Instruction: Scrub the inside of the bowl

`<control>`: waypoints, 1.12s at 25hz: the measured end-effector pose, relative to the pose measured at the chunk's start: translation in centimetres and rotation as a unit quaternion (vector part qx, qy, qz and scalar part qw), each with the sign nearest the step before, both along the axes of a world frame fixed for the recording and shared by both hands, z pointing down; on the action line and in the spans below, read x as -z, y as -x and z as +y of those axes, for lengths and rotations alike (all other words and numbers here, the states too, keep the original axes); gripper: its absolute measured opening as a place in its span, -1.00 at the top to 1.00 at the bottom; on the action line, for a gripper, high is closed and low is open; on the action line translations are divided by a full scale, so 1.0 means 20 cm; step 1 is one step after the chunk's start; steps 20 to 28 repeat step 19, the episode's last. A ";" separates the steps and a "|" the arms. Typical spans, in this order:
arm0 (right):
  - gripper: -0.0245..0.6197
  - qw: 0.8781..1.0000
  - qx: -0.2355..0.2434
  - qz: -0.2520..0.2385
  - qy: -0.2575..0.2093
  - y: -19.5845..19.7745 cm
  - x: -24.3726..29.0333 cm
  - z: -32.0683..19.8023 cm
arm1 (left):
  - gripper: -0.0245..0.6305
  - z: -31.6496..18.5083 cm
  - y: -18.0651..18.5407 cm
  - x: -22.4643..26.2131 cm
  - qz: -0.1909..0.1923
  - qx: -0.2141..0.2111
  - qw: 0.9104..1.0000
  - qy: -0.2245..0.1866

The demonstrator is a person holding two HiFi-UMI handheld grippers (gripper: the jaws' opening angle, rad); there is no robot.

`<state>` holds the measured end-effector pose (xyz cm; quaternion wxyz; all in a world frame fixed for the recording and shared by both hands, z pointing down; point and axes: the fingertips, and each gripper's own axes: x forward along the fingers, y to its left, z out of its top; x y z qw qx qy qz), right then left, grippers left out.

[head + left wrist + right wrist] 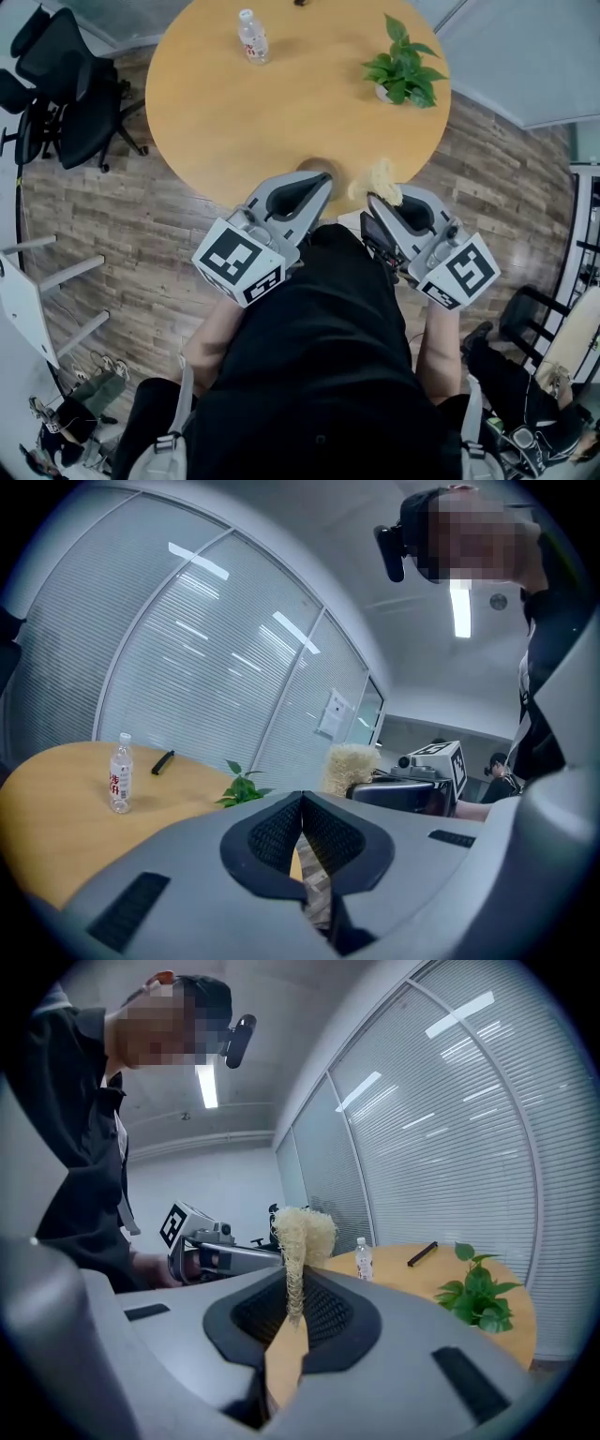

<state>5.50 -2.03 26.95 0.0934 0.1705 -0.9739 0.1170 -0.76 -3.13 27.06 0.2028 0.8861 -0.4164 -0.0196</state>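
Jaws of right gripper (292, 1297) pinch a pale fibrous scrubber (302, 1232), its tuft standing above the tips. Jaws of left gripper (302, 808) are pressed together. A brown curved edge (317, 166), possibly the bowl, sits at the left tips on the near rim of the round table (234, 112).

1. Water bottle (119, 778) on the table (56, 803) — its label carries red print, with characters too small to read.
2. Paper sheet (332, 713) on the glass wall (197, 658) — the print is blurred and unreadable.
3. Marker cube (240, 263) and second marker cube (461, 271): black-and-white square patterns only, with no letters or numbers.
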 end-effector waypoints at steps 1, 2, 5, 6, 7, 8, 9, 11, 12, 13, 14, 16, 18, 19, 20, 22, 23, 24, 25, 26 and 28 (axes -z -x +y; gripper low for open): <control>0.81 1.000 0.006 -0.004 0.002 -0.01 0.00 0.00 | 0.88 0.00 -0.01 0.00 -0.003 0.003 1.000 0.001; 0.81 1.000 0.012 -0.008 0.004 -0.02 0.01 0.00 | 0.88 0.00 -0.02 0.00 -0.006 0.007 1.000 0.001; 0.81 0.999 0.029 -0.012 0.002 -0.05 0.02 -0.01 | 0.88 0.00 -0.04 0.00 -0.011 0.018 1.000 0.003; 0.82 0.999 0.033 -0.012 0.000 -0.06 0.01 -0.02 | 0.88 -0.01 -0.05 0.00 -0.013 0.022 1.000 0.004; 0.82 0.999 0.037 -0.012 -0.002 -0.07 0.01 -0.02 | 0.88 -0.01 -0.06 -0.01 -0.015 0.025 1.000 0.004; 0.81 0.999 0.041 -0.014 -0.002 -0.08 0.01 -0.03 | 0.88 -0.02 -0.07 -0.02 -0.016 0.029 0.999 0.006; 0.82 0.999 0.047 -0.016 -0.002 -0.09 0.01 -0.03 | 0.88 -0.01 -0.08 -0.03 -0.017 0.033 0.999 0.007; 0.82 0.998 0.061 -0.018 -0.002 -0.11 0.01 -0.03 | 0.88 -0.01 -0.10 -0.04 -0.018 0.042 0.999 0.008; 0.82 0.998 0.068 -0.018 -0.003 -0.12 0.01 -0.04 | 0.88 -0.01 -0.11 -0.05 -0.018 0.046 0.999 0.010; 0.82 0.997 0.073 -0.018 -0.005 -0.12 0.01 -0.04 | 0.88 -0.01 -0.12 -0.06 -0.019 0.050 0.998 0.013; 0.82 0.997 0.077 -0.018 -0.006 -0.13 0.01 -0.05 | 0.88 -0.01 -0.12 -0.07 -0.019 0.054 0.998 0.016; 0.82 0.996 0.082 -0.018 -0.008 -0.15 0.00 -0.06 | 0.88 -0.01 -0.14 -0.08 -0.019 0.061 0.998 0.020; 0.82 0.996 0.086 -0.015 -0.009 -0.16 -0.02 -0.07 | 0.88 -0.01 -0.15 -0.10 -0.019 0.068 0.997 0.023; 0.82 0.996 0.089 -0.014 -0.009 -0.17 -0.03 -0.07 | 0.88 -0.01 -0.16 -0.11 -0.019 0.072 0.997 0.024; 0.82 0.996 0.089 -0.014 -0.009 -0.17 -0.03 -0.07 | 0.88 -0.01 -0.16 -0.11 -0.019 0.072 0.997 0.024; 0.82 0.996 0.089 -0.014 -0.009 -0.17 -0.03 -0.07 | 0.88 -0.01 -0.16 -0.11 -0.019 0.072 0.997 0.024; 0.82 0.996 0.089 -0.014 -0.009 -0.17 -0.03 -0.07 | 0.88 -0.01 -0.16 -0.11 -0.019 0.072 0.997 0.024; 0.82 0.996 0.089 -0.014 -0.009 -0.17 -0.03 -0.07 | 0.88 -0.01 -0.16 -0.11 -0.019 0.072 0.997 0.024; 0.82 0.996 0.089 -0.014 -0.009 -0.17 -0.03 -0.07 | 0.88 -0.01 -0.16 -0.11 -0.019 0.072 0.997 0.024; 0.82 0.996 0.089 -0.014 -0.009 -0.17 -0.03 -0.07 | 0.88 -0.01 -0.16 -0.11 -0.019 0.072 0.997 0.024; 0.82 0.996 0.089 -0.014 -0.009 -0.17 -0.03 -0.07 | 0.88 -0.01 -0.16 -0.11 -0.019 0.072 0.997 0.024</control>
